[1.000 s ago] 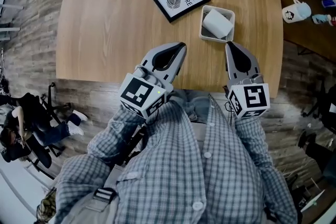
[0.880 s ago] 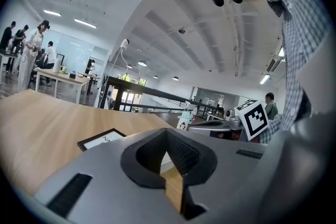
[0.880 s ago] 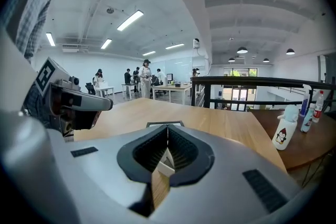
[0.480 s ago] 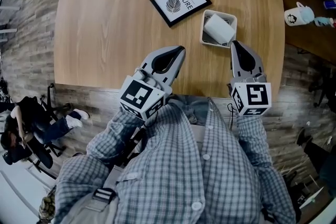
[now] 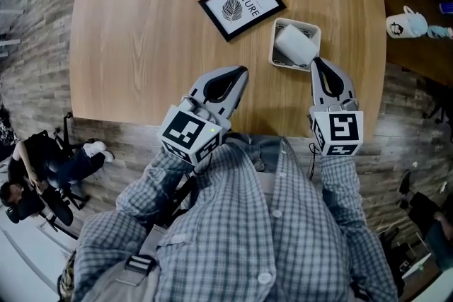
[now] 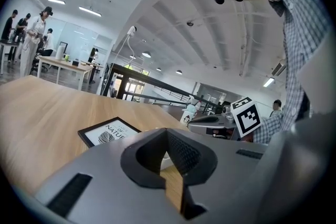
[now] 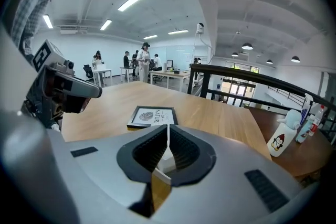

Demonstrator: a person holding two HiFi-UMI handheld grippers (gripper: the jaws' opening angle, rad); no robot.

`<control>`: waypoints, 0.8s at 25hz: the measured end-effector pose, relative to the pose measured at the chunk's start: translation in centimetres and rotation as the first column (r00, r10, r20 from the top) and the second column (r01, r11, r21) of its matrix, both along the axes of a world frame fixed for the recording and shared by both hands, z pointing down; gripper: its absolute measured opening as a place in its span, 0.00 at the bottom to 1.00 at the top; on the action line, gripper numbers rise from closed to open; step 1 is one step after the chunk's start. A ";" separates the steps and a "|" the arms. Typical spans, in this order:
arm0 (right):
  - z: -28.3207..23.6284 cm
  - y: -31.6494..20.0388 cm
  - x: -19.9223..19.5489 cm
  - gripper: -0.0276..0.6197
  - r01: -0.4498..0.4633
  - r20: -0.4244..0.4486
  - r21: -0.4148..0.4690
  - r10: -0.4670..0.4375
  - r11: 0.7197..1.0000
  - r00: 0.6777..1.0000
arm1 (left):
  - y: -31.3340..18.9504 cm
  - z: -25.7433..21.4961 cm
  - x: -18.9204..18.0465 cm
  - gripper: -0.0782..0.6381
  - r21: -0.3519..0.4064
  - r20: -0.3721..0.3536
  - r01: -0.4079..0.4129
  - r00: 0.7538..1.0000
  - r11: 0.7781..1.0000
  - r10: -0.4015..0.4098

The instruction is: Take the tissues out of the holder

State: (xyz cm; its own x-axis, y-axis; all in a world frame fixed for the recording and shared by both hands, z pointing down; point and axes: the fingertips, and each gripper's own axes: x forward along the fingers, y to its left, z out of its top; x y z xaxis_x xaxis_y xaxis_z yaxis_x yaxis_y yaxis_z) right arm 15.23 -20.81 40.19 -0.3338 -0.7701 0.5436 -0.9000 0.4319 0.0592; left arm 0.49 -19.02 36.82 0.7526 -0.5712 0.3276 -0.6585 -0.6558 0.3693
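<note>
Two grippers are sitting with their jaws pressed together on nothing. The right gripper (image 5: 316, 62) is hovering at the near rim of the holder (image 5: 273, 57), and we cannot tell whether it is touching. The left gripper (image 5: 240, 71) is hanging further left over the bare table (image 5: 141, 32). The tissues (image 5: 295, 44) are lying tilted inside the holder. We are judging that closed tips would be shoving the light holder across the wood, perhaps toward the framed print (image 5: 241, 2), instead of gripping. Unless we are opening the jaws first and bracing the holder with the left, it may be lifting along with the tissues.
</note>
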 end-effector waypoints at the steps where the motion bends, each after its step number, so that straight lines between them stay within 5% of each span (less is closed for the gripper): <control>1: 0.2 -0.1 0.0 0.06 0.011 -0.012 -0.009 -0.011 1.000 1.000 | -0.1 0.1 0.1 0.11 -0.003 0.002 -0.001 1.000 1.000 0.001; 8: 1.9 -0.8 0.5 0.08 0.069 -0.099 -0.060 -0.075 0.996 0.992 | -0.6 0.8 0.5 0.11 -0.009 0.024 -0.016 1.000 1.000 0.016; 20: 4.6 -1.0 -0.2 0.41 0.187 -0.128 -0.170 -0.210 0.968 0.969 | -1.1 1.8 1.3 0.11 -0.028 0.025 -0.027 0.999 0.999 0.027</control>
State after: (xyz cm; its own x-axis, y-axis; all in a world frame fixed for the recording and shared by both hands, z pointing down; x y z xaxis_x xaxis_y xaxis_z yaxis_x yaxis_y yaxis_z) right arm 14.98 -21.82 44.78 -0.3809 -0.5984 0.7049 -0.7822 0.6151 0.0994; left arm 1.81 -20.07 38.61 0.7587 -0.5412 0.3626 -0.6502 -0.6631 0.3708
